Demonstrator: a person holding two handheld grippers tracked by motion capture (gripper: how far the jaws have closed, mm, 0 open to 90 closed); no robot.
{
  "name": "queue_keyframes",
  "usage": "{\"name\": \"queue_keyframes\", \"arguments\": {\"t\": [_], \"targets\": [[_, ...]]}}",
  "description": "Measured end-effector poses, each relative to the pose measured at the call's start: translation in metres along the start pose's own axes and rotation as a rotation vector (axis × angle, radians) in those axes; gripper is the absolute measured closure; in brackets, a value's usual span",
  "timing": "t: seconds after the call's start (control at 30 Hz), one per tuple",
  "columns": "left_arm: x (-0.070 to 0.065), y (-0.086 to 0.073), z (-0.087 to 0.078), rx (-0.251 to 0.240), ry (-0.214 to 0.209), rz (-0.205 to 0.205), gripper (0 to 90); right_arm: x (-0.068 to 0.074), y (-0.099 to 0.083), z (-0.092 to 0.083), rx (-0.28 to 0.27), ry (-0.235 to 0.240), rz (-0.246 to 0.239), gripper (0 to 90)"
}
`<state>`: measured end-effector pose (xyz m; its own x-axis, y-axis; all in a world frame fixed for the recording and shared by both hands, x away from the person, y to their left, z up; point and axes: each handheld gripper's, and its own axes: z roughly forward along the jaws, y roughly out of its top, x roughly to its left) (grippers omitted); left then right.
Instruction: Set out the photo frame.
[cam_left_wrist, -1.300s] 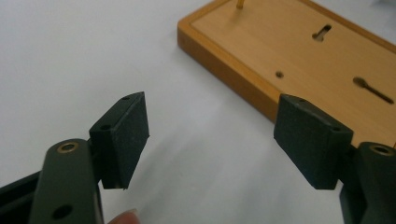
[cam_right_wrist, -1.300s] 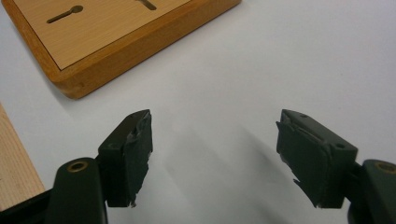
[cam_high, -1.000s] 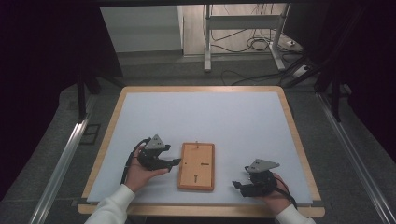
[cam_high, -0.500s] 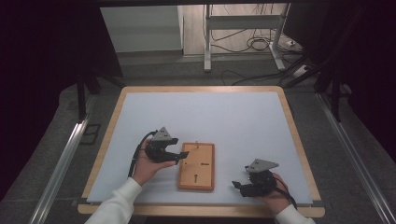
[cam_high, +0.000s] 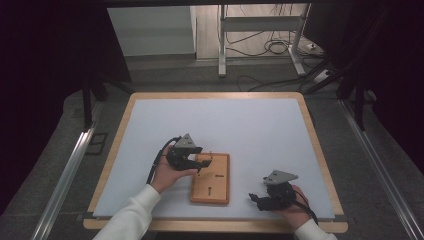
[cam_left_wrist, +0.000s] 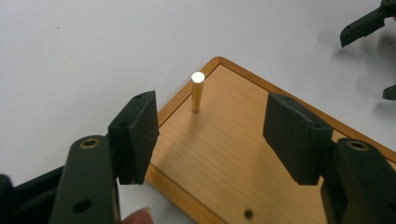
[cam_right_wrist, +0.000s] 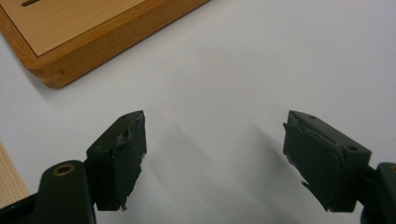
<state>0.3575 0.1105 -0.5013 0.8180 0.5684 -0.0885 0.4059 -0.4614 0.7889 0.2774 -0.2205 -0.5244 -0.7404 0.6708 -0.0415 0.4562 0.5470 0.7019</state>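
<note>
Brass-coloured pin (cam_left_wrist: 197, 91), slim, smooth and rigid, stands upright near the far left corner of the flat wooden board (cam_high: 212, 178) on the white desk (cam_high: 250, 130); likely light and slippery, best pinched mid-shaft. Left gripper (cam_left_wrist: 210, 135) hovers released before it; right gripper (cam_right_wrist: 217, 158) gapes empty.

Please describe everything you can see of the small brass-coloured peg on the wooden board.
The peg is a thin, round, brass-coloured pin with a flat, bright top. It stands upright in the wooden board, near one corner, apparently set into the surface. Nothing else touches it. The open left tongs hang before it, their jaws apart on either side of the line to it. In the high view it appears as a tiny stub.
</note>
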Motion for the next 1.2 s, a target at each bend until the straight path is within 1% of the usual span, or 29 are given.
{"name": "queue_keyframes", "arguments": {"t": [0.1, 0.17, 0.27, 0.4, 0.5, 0.6, 0.73, 0.93, 0.97, 1.03, 1.1, 1.13, 1.2], "targets": [[0.001, 0.004, 0.008, 0.009, -0.001, 0.004, 38.4, 0.0, 0.001, -0.001, -0.009, -0.007, 0.0, 21.7], [0.002, 0.007, 0.013, 0.0, 0.004, 0.019, 40.1, 0.0, 0.002, -0.003, -0.027, -0.01, 0.005, 21.7], [0.001, 0.01, 0.018, 0.004, 0.005, 0.041, 42.8, 0.0, 0.003, -0.006, -0.043, -0.016, 0.008, 21.7], [0.006, 0.009, 0.024, 0.017, 0.005, 0.036, 45.5, -0.001, 0.003, -0.007, -0.055, -0.022, 0.009, 21.7], [0.009, 0.008, 0.026, 0.018, -0.004, 0.027, 50.1, -0.001, 0.003, -0.007, -0.057, -0.023, 0.009, 21.7], [0.01, 0.007, 0.028, 0.019, -0.017, 0.025, 57.5, 0.0, 0.003, -0.007, -0.056, -0.023, 0.007, 21.7], [0.01, 0.006, 0.032, 0.025, -0.028, 0.023, 62.2, 0.0, 0.003, -0.007, -0.057, -0.019, 0.011, 21.7], [0.01, 0.005, 0.033, 0.033, -0.028, 0.035, 71.2, 0.0, 0.003, -0.007, -0.059, -0.019, 0.008, 21.7], [0.01, 0.005, 0.033, 0.039, -0.026, 0.045, 72.1, 0.0, 0.003, -0.007, -0.059, -0.019, 0.01, 21.7], [0.01, 0.005, 0.033, 0.038, -0.021, 0.048, 74.2, 0.0, 0.003, -0.007, -0.059, -0.015, 0.015, 21.7], [0.011, 0.005, 0.034, 0.038, -0.022, 0.049, 78.8, 0.0, 0.003, -0.007, -0.06, -0.013, 0.016, 21.7], [0.01, 0.005, 0.034, 0.03, -0.019, 0.042, 80.7, 0.001, 0.004, -0.007, -0.062, -0.012, 0.018, 21.7], [0.01, 0.005, 0.035, 0.032, -0.016, 0.043, 83.3, 0.001, 0.004, -0.008, -0.063, -0.012, 0.015, 21.7]]}}
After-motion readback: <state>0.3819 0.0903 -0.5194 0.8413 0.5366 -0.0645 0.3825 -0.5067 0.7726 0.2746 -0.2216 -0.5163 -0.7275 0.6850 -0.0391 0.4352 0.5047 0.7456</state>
